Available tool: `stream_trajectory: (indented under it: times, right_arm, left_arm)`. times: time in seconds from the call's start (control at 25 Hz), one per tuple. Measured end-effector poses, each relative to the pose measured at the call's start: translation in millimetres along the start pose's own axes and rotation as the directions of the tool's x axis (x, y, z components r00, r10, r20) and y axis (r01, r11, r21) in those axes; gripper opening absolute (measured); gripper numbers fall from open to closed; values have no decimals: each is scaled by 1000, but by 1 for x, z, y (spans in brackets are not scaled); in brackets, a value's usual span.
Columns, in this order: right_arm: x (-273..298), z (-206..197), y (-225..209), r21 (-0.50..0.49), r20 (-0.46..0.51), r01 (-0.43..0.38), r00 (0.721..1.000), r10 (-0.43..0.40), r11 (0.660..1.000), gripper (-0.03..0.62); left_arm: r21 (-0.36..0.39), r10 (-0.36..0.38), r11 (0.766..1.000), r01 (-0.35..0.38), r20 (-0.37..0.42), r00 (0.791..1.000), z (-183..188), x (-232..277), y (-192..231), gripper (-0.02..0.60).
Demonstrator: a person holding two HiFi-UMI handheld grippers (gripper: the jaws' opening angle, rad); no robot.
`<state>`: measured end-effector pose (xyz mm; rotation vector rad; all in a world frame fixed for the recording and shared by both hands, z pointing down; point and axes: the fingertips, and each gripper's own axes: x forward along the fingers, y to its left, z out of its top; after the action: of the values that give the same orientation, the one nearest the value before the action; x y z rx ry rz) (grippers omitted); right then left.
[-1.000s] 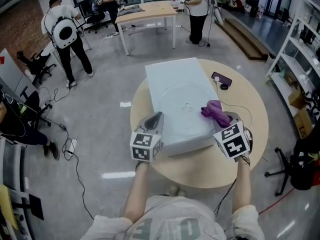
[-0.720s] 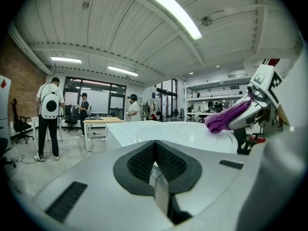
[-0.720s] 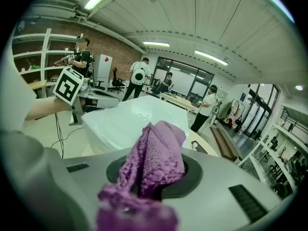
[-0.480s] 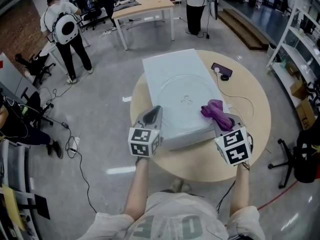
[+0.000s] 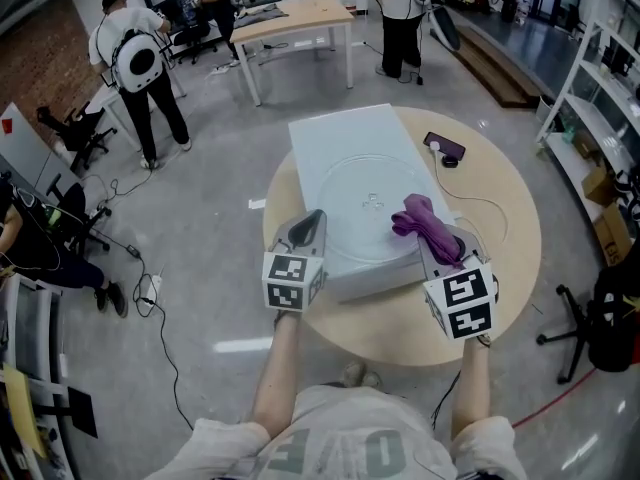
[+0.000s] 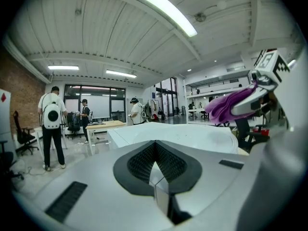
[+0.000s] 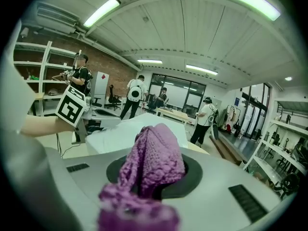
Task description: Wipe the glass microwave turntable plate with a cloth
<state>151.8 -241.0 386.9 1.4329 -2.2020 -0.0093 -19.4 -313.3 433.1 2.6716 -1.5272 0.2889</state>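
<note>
One glass turntable plate lies flat in the middle of a white slab, and that slab sits on the round wooden bench. The plate is clear and hard to read, just a faint ring with a small hub at its centre.

Over its right rim hangs the purple cloth, bunched up and pinched in the right tongs. The right gripper view shows the knitted fabric filling the gap, jaws clamped on it. Whether the cloth actually touches the glass, I cannot tell from here.

Across on the near left edge of the slab, the left tongs are closed tight with nothing between them, just beside the plate's rim and apart from it.

My read: the cloth is in hand and at the plate, but nearly the whole glass face is left to wipe.

Further out, a phone lies on the bench behind the slab, and several people stand around a table at the back.
</note>
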Motion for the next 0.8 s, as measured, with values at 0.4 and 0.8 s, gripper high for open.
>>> stream_trajectory:
  times: [0.4,0.8]
  right_arm:
    - [-49,6,13,290,245,87,956,-161,953,49]
    - [-90,-19,60,219,332,-6,941,-69,976,49]
  left_arm:
    - [153,47,985,-76,183,982,56,-59,-37,2]
    - [109,61,987,-116,418,907,99,-164,-81,3]
